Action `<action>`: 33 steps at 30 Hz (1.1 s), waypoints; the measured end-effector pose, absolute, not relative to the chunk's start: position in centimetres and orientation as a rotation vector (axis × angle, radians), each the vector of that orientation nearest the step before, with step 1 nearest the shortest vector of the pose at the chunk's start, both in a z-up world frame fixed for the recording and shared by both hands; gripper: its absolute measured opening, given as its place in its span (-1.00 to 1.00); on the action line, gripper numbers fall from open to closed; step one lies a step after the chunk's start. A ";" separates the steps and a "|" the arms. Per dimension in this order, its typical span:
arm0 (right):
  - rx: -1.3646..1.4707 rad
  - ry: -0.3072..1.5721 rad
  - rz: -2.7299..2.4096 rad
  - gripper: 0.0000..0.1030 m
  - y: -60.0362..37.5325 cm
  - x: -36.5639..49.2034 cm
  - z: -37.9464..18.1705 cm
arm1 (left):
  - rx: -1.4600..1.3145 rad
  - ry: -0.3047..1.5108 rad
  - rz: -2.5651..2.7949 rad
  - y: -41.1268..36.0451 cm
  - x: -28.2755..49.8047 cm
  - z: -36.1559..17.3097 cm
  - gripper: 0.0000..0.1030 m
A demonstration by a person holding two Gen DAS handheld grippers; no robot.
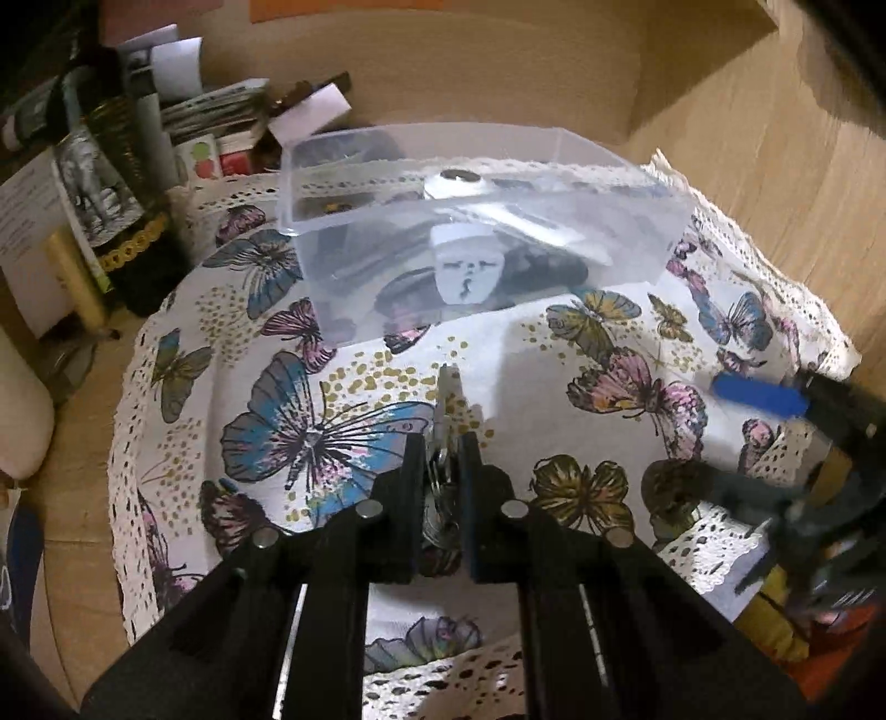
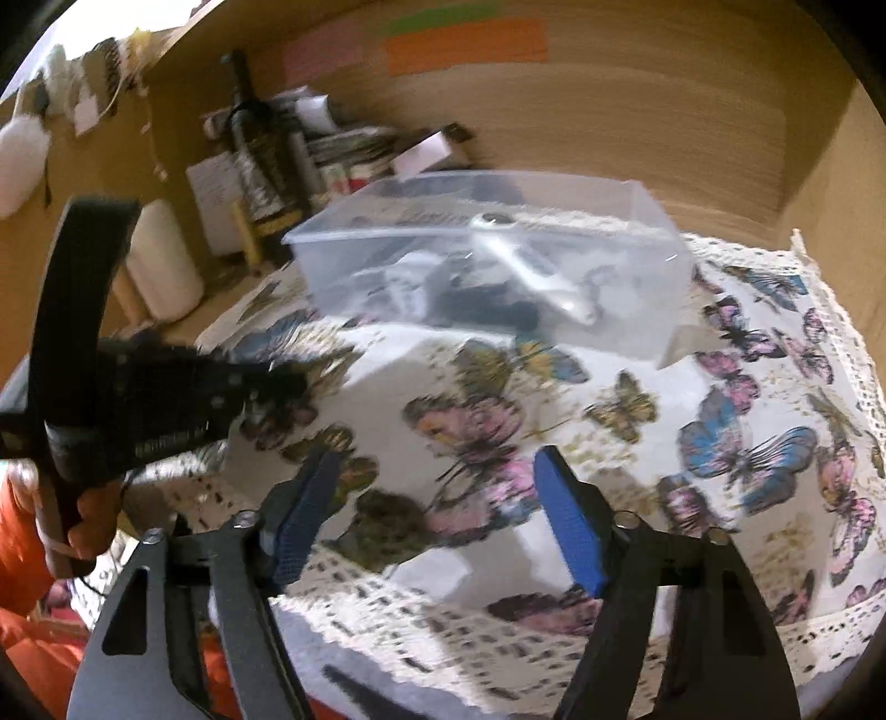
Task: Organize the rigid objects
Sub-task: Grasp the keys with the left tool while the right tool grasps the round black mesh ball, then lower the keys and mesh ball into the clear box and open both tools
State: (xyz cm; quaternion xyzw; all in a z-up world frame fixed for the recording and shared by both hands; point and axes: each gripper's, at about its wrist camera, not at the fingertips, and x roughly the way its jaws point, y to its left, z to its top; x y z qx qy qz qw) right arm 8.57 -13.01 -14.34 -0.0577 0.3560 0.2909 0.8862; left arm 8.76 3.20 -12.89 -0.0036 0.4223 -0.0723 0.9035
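Wood-grain panels closed in a desk (image 1: 747,166) draped with a white, lace-edged butterfly cloth (image 1: 310,421), and a clear plastic box (image 1: 476,221) stood on the cloth toward the back wall. Inside the box lay a white block with a small drawn face (image 1: 468,271), several dark items and a silvery metal piece (image 1: 454,183) that leaned up to the rim. Nearer the camera than the box, the left gripper (image 1: 440,471) was clamped on a bunch of metal keys (image 1: 443,443), one blade jutting forward from between the black fingers and pointing toward the box while held above the cloth. To the right of the box and closer to the cloth's front edge, the right gripper (image 2: 437,498) hovered with its blue-padded fingers (image 2: 570,520) spread apart and nothing between them, only the butterfly print showing in the gap. Left of the box, against the wall, stood a dark bottle (image 2: 255,144), stacked papers and small cartons (image 1: 221,127) and a white cylinder (image 2: 163,260). Coloured paper strips, pink, green and orange (image 2: 465,44), were stuck on the back panel above the box
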 end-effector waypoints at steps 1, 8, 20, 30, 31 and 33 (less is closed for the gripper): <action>-0.129 0.750 0.613 0.08 -12.8 8.5 -14.7 | -0.013 0.868 -0.150 3.2 8.7 -12.7 -0.80; -0.163 0.756 0.599 -0.42 -12.2 8.1 -15.6 | -0.016 0.810 -0.157 2.9 8.3 -11.1 -0.80; -0.091 0.600 0.486 -0.42 -15.3 10.5 -9.7 | -0.051 0.682 -0.182 2.9 8.4 -6.4 -0.80; -0.038 0.447 0.467 -0.42 -16.1 13.0 -3.6 | -0.052 0.558 -0.182 3.2 9.6 -1.4 -0.80; -0.036 0.430 0.464 -0.42 -16.0 13.3 -3.0 | -0.055 0.545 -0.178 3.3 10.0 -0.9 -0.80; -0.037 0.414 0.465 -0.42 -15.8 14.0 -2.4 | -0.055 0.527 -0.173 3.4 10.5 -0.5 -0.80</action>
